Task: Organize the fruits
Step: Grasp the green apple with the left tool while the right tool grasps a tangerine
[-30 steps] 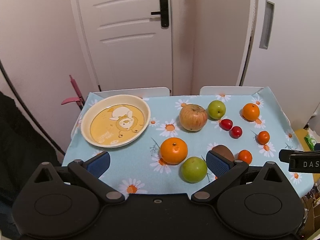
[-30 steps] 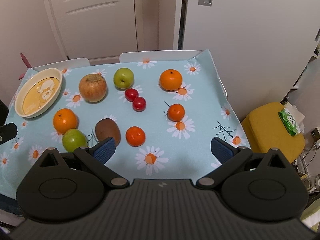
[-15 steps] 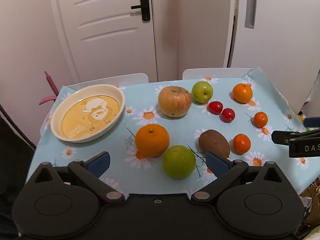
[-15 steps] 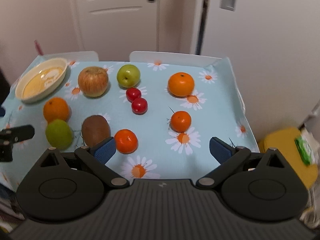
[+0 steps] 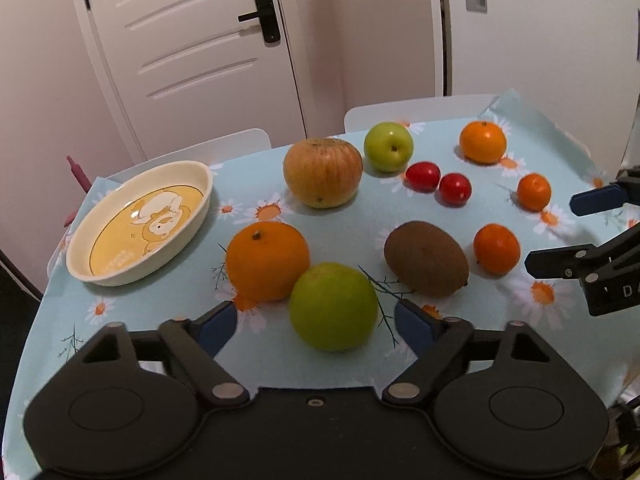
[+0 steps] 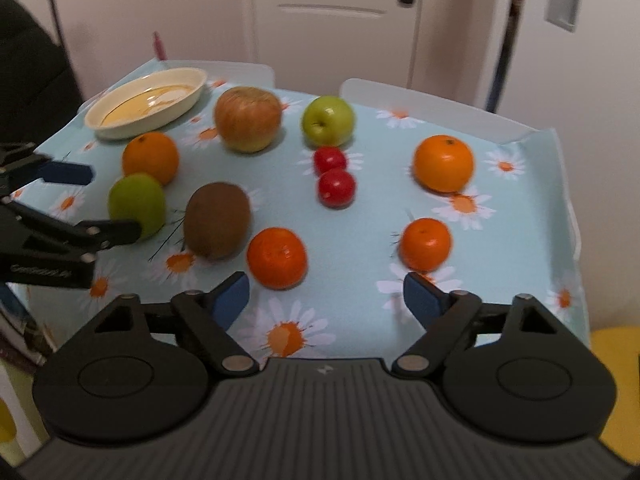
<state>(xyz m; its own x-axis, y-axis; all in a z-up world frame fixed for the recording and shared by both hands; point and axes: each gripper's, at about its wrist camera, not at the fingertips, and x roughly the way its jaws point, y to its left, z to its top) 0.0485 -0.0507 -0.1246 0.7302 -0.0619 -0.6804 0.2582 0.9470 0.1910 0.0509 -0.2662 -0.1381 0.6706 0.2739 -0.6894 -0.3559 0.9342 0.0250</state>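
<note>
A cream dish [image 5: 86,258] with a yellow cartoon bottom sits at the table's left; it also shows in the right wrist view [image 6: 120,130]. My left gripper [image 5: 316,326] is open, its pads on either side of a green apple [image 5: 334,306], just short of it. An orange [image 5: 267,260] and a kiwi [image 5: 426,258] lie beside that apple. My right gripper [image 6: 326,300] is open and empty, low over the cloth between two small tangerines [image 6: 277,258] [image 6: 425,244]. Further back lie a big red-yellow apple [image 5: 323,172], a second green apple [image 5: 388,146], two red fruits [image 5: 438,182] and an orange [image 5: 483,142].
The table has a light blue daisy cloth [image 5: 348,216] and drops off at the front and right edges. Two white chair backs [image 5: 420,110] stand behind it, before a white door [image 5: 192,48]. A yellow stool [image 6: 616,344] stands low at the right.
Both grippers have moved down and forward towards the table. The left has come up to the near green apple, the right to the two small tangerines. No fruit has moved.
</note>
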